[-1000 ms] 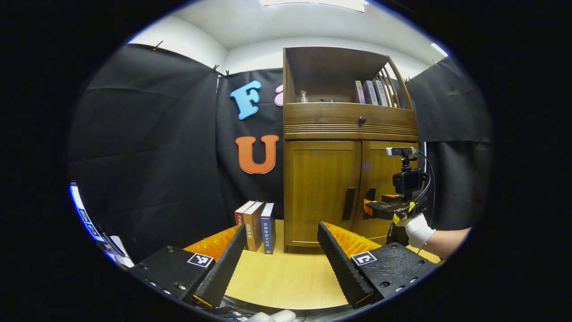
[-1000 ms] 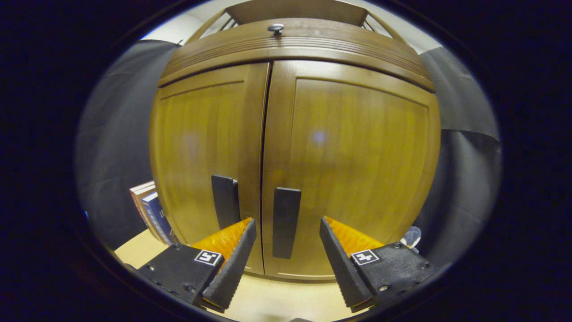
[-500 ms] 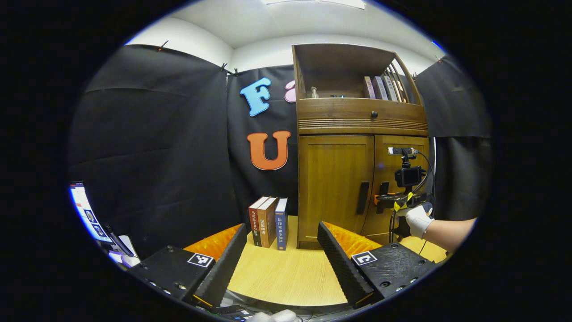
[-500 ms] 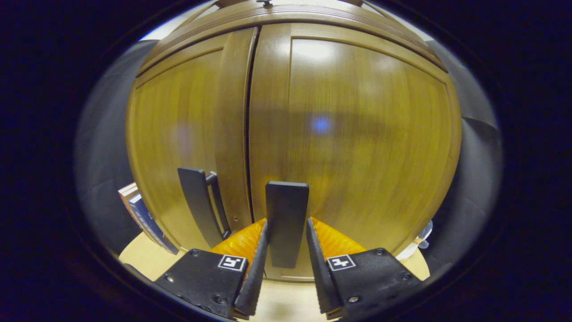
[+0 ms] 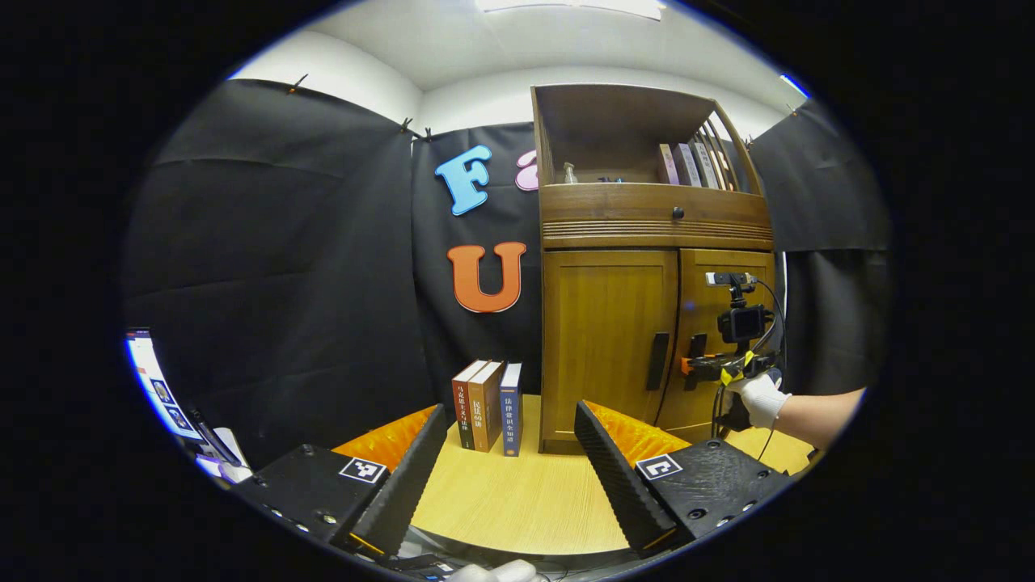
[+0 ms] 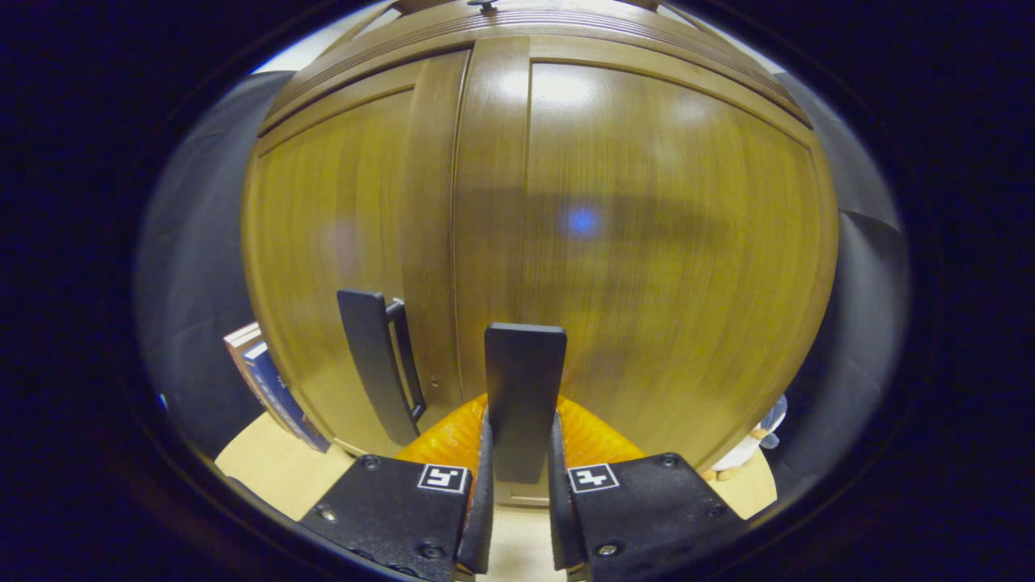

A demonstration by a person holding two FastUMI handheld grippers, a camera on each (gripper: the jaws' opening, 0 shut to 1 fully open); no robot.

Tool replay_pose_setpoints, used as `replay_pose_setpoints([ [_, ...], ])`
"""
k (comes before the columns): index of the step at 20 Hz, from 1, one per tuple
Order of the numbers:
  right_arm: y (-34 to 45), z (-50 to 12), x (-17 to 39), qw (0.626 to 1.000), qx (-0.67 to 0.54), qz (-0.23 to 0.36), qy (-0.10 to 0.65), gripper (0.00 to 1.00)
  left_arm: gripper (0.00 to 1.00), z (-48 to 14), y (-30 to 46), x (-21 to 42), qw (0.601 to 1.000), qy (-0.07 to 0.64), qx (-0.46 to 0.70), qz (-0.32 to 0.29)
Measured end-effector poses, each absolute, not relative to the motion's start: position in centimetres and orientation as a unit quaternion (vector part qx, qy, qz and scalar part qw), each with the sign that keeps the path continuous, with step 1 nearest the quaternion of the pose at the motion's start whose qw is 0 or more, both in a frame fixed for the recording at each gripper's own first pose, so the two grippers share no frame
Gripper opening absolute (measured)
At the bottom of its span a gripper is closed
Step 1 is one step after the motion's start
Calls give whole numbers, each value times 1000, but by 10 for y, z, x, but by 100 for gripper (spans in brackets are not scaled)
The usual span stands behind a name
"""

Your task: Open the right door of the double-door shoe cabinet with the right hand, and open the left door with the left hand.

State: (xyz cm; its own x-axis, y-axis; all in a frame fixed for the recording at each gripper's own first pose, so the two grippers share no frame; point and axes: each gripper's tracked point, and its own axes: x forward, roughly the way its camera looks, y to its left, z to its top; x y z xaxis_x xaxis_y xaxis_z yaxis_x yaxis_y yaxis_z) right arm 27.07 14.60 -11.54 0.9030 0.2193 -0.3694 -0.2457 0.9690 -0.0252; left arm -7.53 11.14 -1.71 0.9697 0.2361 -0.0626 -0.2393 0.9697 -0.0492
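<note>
- Left gripper view: shoe cabinet (image 5: 647, 323) stands at back of wooden surface (image 5: 517, 493), both doors shut. Open top shelf (image 5: 623, 174) holds a small bottle (image 5: 570, 173) and a row of books (image 5: 687, 164) at its right end.
- Three books (image 5: 487, 404) upright on surface just left of cabinet.
- Left hand-held gripper (image 5: 509, 477) released, fingers wide apart, well short of cabinet.
- Gloved hand (image 5: 760, 398) holds right hand-held gripper (image 5: 697, 368) at right door handle.
- Right gripper view: right hand-held gripper (image 6: 517, 485) clenched on right door handle (image 6: 524, 388), both fingers pressing. Left door handle (image 6: 373, 356) free.
</note>
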Motion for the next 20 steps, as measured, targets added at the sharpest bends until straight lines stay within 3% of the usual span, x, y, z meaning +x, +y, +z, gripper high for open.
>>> replay_pose_setpoints([
  [4, 138, -114, 250, 972, -39, 135, 189, 32, 100, -19, 109, -74, 993, 27, -39, 109],
  [5, 136, -115, 243, 971, -38, 137, 190, 32, 96, -19, 108, -74, 993, 26, -40, 106],
  [20, 71, -109, 151, 967, -37, 152, 201, 29, 97, -17, 74, -55, 998, 14, -42, 36],
])
